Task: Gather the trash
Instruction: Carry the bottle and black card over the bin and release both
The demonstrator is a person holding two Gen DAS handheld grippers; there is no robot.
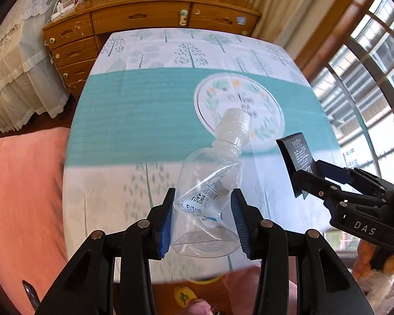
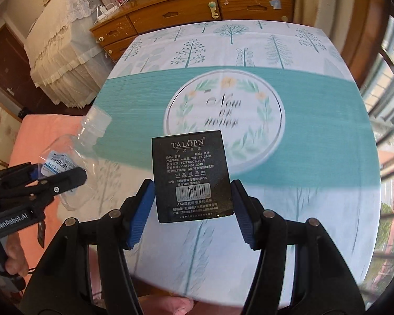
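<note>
Two claws grip trash: left claw [image 1: 202, 220] bottle [image 1: 212, 183], right claw [image 2: 193, 212] card [image 2: 191, 176].

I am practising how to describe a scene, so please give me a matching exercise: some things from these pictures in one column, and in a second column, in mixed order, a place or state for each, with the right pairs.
Column 1
1. clear plastic bottle
2. black TALOPN card
3. tablecloth
4. wooden dresser

Column 2
A. spread over the table, printed with trees
B. crumpled, clamped in the left gripper
C. stands behind the table
D. flat, clamped in the right gripper

Pairs: 1-B, 2-D, 3-A, 4-C
</note>
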